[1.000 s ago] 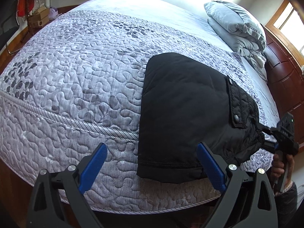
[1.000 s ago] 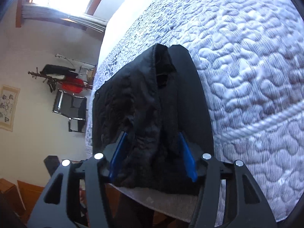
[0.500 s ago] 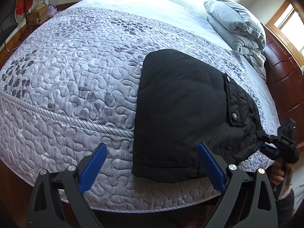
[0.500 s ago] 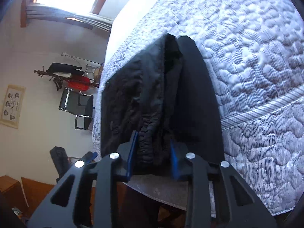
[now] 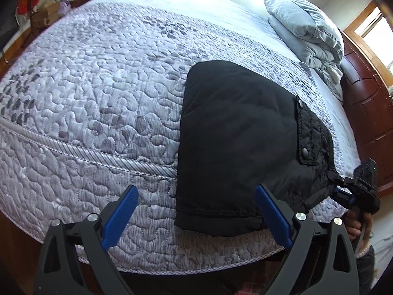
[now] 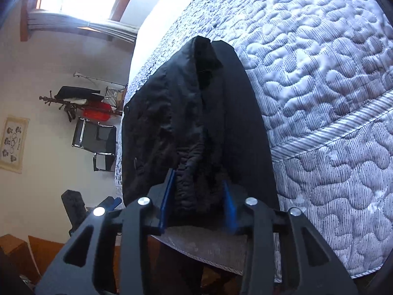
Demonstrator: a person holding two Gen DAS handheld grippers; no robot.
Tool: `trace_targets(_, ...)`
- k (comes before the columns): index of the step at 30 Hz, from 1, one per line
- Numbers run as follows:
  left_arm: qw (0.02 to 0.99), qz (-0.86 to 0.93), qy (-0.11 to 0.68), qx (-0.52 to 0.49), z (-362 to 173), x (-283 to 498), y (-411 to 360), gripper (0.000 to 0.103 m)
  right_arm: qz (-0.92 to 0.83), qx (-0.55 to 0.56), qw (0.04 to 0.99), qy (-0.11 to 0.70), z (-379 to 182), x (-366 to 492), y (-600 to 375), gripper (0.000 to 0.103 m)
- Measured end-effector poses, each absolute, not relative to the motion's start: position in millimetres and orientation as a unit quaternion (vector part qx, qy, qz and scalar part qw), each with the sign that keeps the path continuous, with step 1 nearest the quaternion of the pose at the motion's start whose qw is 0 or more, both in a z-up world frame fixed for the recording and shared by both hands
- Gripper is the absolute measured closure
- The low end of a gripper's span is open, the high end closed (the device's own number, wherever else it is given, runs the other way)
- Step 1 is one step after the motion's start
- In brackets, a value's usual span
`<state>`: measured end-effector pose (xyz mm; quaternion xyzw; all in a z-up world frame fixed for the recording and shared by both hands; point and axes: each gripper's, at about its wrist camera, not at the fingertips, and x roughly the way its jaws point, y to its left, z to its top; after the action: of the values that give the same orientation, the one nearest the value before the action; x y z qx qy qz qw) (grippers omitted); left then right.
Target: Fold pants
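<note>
Lying near the foot corner of the quilted bed [image 5: 98,93], the black pants [image 5: 235,132] already sit as a compact folded block, one hemmed edge draped over the mattress side, a snap-buttoned pocket flap on top toward the right. By my reading the main folds are done and this is tidying, or the set-up for one last fold, though how many layers are stacked here I can't count from these angles. Over on the right, the right gripper [image 6: 196,196] is in on the bunched corner of the garment; its jaws have just eased apart a touch after squeezing in, with the crumpled black cloth sitting between the blue pads, and whether they truly pinch it or merely bracket it is hard to call. The left gripper [image 5: 194,211] hovers above the near hem with its blue fingers spread wide, nothing between them. Folded bedding [image 5: 307,29] rests at the far end, well apart from the pants. The black fabric swallows detail, so the waistband and leg ends are indistinct, and the underside of the bundle is hidden against the quilt.
</note>
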<state>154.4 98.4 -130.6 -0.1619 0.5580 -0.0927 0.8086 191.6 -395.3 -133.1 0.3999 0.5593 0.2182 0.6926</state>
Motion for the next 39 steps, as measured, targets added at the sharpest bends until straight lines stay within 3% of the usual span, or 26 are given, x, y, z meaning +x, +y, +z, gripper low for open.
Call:
trace_targets(4,0.776,-0.132,0.579,-0.213,-137,169,121,0.007,0.223,0.407,0.693,0.551,-129,191,-408,0.054)
trace_targets(18,0.648,-0.239,0.607,-0.393,-217,214,147,0.007,0.206,0.427,0.695,0.54,-132,175,-440,0.054)
trace_targets(27,0.623,-0.273,0.594,-0.43,-246,215,131,0.009,0.195,0.424,0.698,0.543,-134,170,-446,0.054)
trace_targets(35,0.654,-0.254,0.59,-0.4,-228,209,131,0.05,0.189,0.422,0.699,0.546,-134,170,-441,0.051)
trace_targets(39,0.67,-0.262,0.57,-0.398,-217,204,130,0.059,0.186,0.426,0.699,0.544,-138,169,-441,0.05)
